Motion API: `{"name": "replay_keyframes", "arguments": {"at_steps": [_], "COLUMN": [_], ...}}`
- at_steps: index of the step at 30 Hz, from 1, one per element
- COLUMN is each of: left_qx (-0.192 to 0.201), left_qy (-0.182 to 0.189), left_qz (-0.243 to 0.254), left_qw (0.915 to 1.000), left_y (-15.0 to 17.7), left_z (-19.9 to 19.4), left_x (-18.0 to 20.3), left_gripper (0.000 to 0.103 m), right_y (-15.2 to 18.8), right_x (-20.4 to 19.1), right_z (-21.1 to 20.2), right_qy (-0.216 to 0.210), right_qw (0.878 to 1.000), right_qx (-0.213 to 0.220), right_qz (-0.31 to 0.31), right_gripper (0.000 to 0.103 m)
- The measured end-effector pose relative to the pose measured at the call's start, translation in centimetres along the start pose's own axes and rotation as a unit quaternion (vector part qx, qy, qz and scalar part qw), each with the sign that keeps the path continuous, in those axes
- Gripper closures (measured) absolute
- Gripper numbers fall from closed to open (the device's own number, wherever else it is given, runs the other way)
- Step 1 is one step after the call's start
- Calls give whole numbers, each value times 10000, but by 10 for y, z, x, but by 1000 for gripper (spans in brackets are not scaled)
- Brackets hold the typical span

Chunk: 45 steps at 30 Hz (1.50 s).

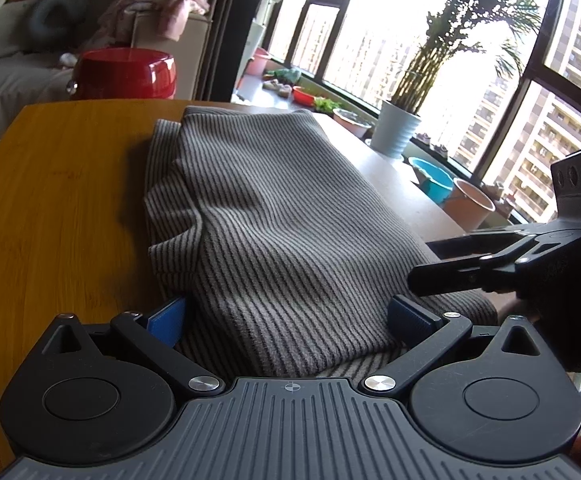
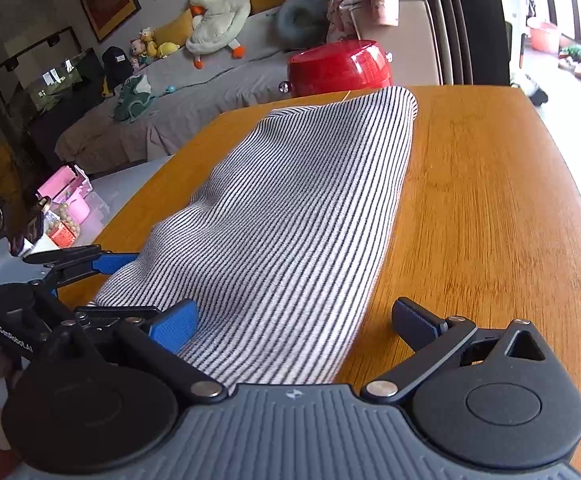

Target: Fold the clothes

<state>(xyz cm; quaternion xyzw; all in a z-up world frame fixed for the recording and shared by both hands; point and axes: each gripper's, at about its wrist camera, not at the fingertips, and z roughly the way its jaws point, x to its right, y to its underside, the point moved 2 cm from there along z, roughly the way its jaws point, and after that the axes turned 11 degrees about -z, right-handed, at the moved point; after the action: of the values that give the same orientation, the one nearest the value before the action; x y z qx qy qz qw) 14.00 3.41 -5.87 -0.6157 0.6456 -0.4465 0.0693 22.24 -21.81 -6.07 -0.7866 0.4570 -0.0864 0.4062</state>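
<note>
A striped garment, soft ribbed knit in narrow grey and dark bands, lies folded into a long, roughly rectangular bundle on a wooden table; the tabletop is smooth, honey-coloured, with a rounded edge and visible grain. In the left wrist view the cloth runs from 6 o'clock up toward 12 o'clock, its upper layer bulging over a flatter layer beneath; a loose fold sags at about 9 o'clock.

The left gripper sits low over the near end of the garment, its jaws spread wide; the blue ribbed pads stand on either side of the cloth bulge, whether touching it cannot be told, and grip nothing. The right gripper enters that view from 3 o'clock, black fingers level and just over the cloth's right edge.

In the right wrist view the right gripper also has jaws wide apart, holding nothing; the garment passes between them toward 12 o'clock, nearer the left pad. The left gripper shows at 9 o'clock, at the cloth's near corner.

Beyond the table stands a glossy red round tub; a plush white duck rests on a grey sofa.
</note>
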Motion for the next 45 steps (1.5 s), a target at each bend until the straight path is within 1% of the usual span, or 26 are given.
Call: {"name": "replay_keyframes", "arguments": {"at_steps": [2, 3, 5, 7, 8, 9, 10, 11, 13, 15, 18, 21, 22, 24, 27, 30, 32, 33, 34, 35, 37, 38, 39, 40, 42, 45], "left_qx": [18, 42, 122, 201, 241, 280, 320, 360, 439, 518, 579, 620, 629, 643, 620, 588, 563, 542, 522, 504, 467, 452, 433, 399, 333, 288], "left_qy": [168, 208, 124, 40, -2, -43, -85, -127, -211, -295, -378, -442, -445, -463, -481, -461, -447, -441, -433, -422, -379, -300, -229, -164, -219, -415], "left_qz": [-401, -526, -413, -301, -245, -189, -133, -77, 36, 148, 383, 611, 608, 646, 848, 897, 935, 967, 1028, 1152, 1428, 1630, 1827, 2064, 2504, 3195], "left_qw": [9991, 9984, 9990, 9993, 9994, 9994, 9994, 9992, 9988, 9981, 9969, 9952, 9952, 9948, 9933, 9932, 9930, 9929, 9924, 9912, 9879, 9851, 9820, 9775, 9673, 9462], "left_y": [-5, -7, -10, -12, -14, -15, -17, -18, -21, -24, -24, -22, -22, -21, -15, -11, -9, -9, -8, -7, -5, -2, 2, 6, 15, 26], "left_z": [-9, -13, -19, -25, -28, -31, -34, -37, -43, -50, -58, -66, -68, -73, -77, -76, -76, -77, -78, -80, -83, -85, -86, -86, -76, -50], "left_x": [-11, -16, -15, -14, -14, -14, -13, -13, -12, -12, -9, -6, -8, -10, -10, -11, -11, -12, -12, -11, -10, -7, -4, -1, 8, 22], "left_gripper": [0, 0, 0, 0, 0, 0, 0, 0, 0, 0, 0, 0, 0, 0, 0, 0, 0, 0, 0, 0, 0, 0, 0, 0, 0, 0], "right_y": [-3, -2, -1, -2, -4, -6, -9, -9, -8, -2, 10, 21, 22, 20, 5, 3, 5, 8, 5, 1, -18, -25, -32, -34, -32, -28], "right_x": [20, 27, 38, 26, 13, -7, -28, -50, -89, -120, -149, -162, -162, -158, -145, -144, -151, -152, -145, -137, -106, -89, -73, -63, -54, -57], "right_z": [-8, -13, -23, -31, -37, -43, -45, -42, -35, -25, -3, 19, 25, 33, 41, 41, 40, 37, 36, 35, 29, 28, 27, 27, 25, 24], "right_qy": [-381, -585, -965, -792, -492, -133, 178, 365, 594, 393, -157, -144, -80, 88, 99, 128, 272, 316, 252, 170, -370, -640, -899, -1067, -1281, -1278], "right_qw": [9948, 9904, 9784, 9834, 9886, 9912, 9892, 9839, 9627, 9451, 9233, 9097, 9093, 9139, 9385, 9378, 9337, 9328, 9423, 9519, 9811, 9894, 9931, 9929, 9910, 9909], "right_qx": [52, 179, 433, 694, 960, 1259, 1405, 1351, 1202, 972, 466, 215, 140, 56, -393, -536, -427, -311, -310, -311, -331, -353, -372, -379, -370, -340], "right_qz": [948, 1238, 1774, 1481, 1049, 381, -389, -1116, -2352, -3096, -3809, -4144, -4158, -4058, -3429, -3428, -3545, -3577, -3325, -3043, -1871, -1254, -660, -362, -137, -261], "right_gripper": [0, 0, 0, 0, 0, 0, 0, 0, 0, 0, 0, 0, 0, 0, 0, 0, 0, 7, 15, 16, 25, 26, 29, 30, 30, 29]}}
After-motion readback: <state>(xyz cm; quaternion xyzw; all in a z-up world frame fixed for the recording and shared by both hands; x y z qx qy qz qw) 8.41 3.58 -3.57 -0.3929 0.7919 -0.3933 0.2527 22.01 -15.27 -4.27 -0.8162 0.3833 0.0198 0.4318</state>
